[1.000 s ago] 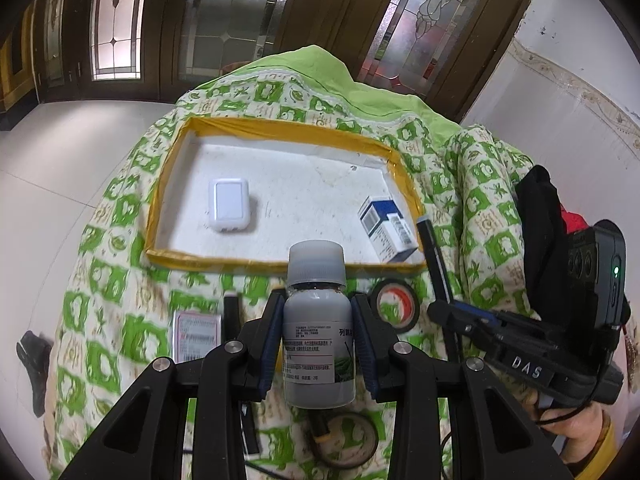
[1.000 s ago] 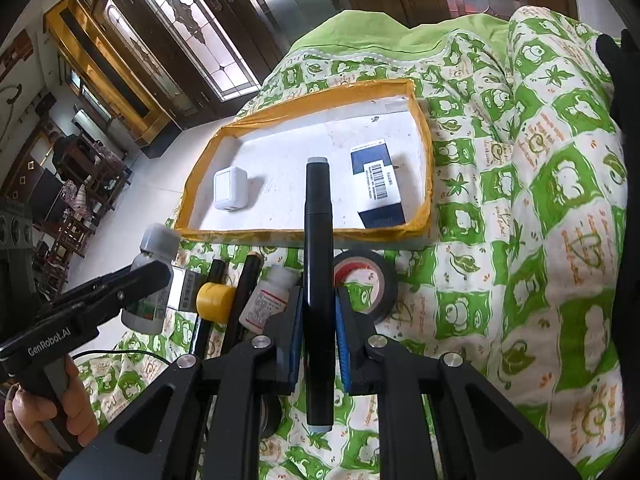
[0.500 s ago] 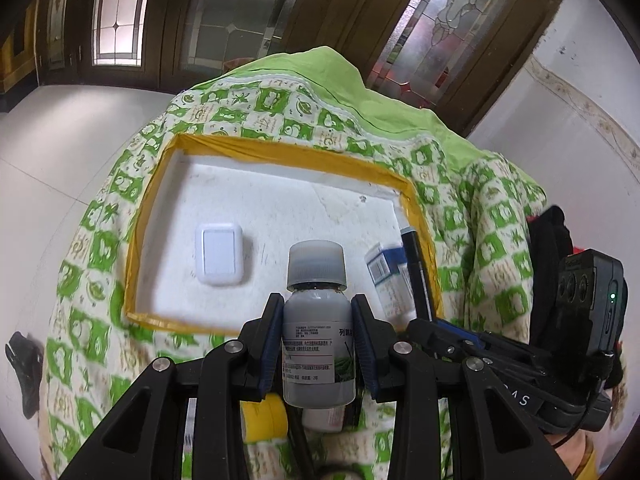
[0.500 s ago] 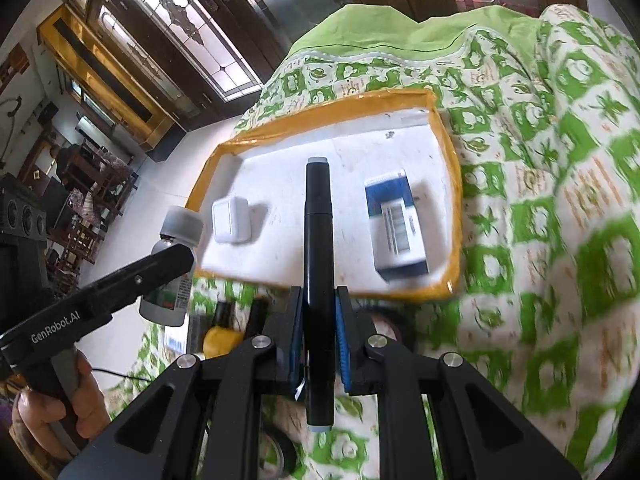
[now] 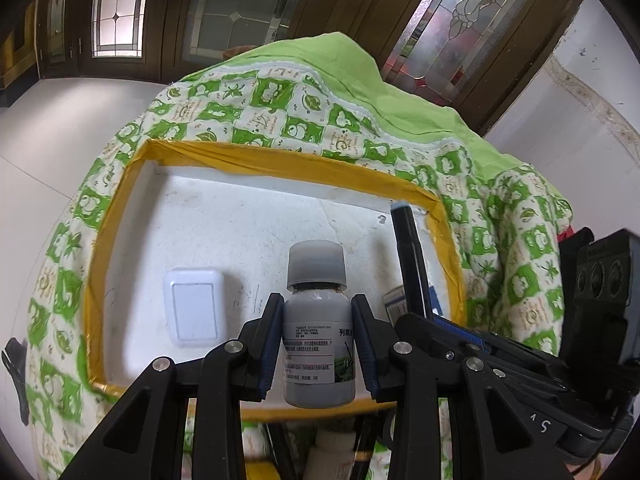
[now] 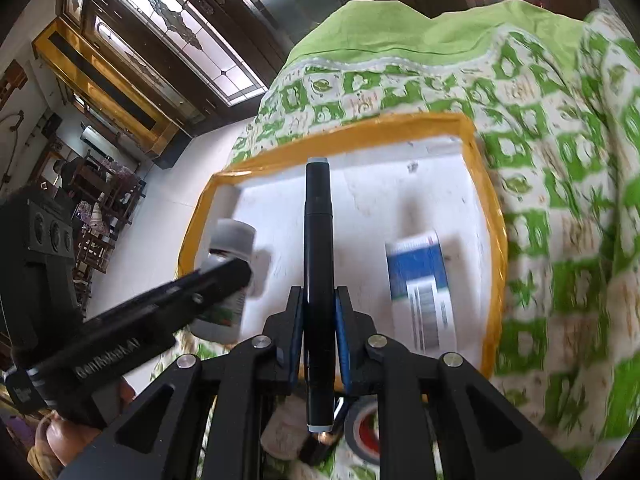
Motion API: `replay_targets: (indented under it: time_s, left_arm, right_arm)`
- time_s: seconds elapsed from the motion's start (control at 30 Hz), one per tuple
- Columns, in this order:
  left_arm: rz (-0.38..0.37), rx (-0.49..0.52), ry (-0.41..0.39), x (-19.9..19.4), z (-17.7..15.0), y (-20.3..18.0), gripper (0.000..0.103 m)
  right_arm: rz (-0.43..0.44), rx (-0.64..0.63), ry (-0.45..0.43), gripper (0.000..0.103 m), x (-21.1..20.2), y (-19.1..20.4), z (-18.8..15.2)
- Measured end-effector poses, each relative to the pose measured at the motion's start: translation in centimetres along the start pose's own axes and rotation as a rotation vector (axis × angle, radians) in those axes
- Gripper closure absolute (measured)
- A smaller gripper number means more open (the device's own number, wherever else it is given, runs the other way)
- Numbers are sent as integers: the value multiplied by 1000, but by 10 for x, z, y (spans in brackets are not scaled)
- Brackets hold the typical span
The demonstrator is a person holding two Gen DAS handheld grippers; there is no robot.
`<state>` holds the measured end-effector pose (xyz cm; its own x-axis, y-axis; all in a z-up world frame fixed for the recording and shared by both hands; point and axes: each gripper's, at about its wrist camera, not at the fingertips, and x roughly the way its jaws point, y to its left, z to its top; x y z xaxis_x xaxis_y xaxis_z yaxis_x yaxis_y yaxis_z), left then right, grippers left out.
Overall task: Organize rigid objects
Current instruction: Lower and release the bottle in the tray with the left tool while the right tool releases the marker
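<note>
Left gripper (image 5: 318,344) pinching bottle (image 5: 319,336), right gripper (image 6: 319,332) pinching marker (image 6: 319,264), both above tray (image 5: 280,164) ahead, probably for placing inside.

Left hand-held gripper (image 5: 318,344) clamped; right hand-held gripper (image 6: 319,328) too (both angled down).
</note>
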<state>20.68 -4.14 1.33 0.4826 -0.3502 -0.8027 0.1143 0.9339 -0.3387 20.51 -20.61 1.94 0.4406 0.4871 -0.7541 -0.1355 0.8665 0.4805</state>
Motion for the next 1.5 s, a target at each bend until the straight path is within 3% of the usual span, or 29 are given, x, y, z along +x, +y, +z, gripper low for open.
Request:
replay_targets:
  time_s: [0.43,0.8,1.03,1.07,1.17,1.23,1.4,1.47,1.5]
  left_arm:
    - [71,-7,39,29,-9,23,67]
    - [123,-12,36,28,-7,39,67]
    - [108,-60,44,28,-11,47,67]
    - [106,-63,43,26,-11,47,63]
    - [76,-82,32,19,-9,47,46]
    - [66,-92,14,12,-9,46,41]
    - [62,-86,1,-6,-13,43,39]
    - [64,-89,-5,-15,-18,44,36]
    - [61,-91,-8,-20,-21,45,34]
  right_arm:
    - [-61,-19,73,89,42,-9,-3]
    - [-103,-43,16,89,47,-15,7]
    - [-85,-39,2,88,45,-13,4]
    - [-85,-38,0,88,45,-13,4]
    - [-73,-32,-10,78,41,-14,3]
    - [-70,-35,-24,67,36,-12,1]
    - [-50,-36,-66,67,19,-8,-7]
    - [-38,-21,-86,63,9,-7,-9]
    - [-34,-16,-102,55,3,-6,-11]
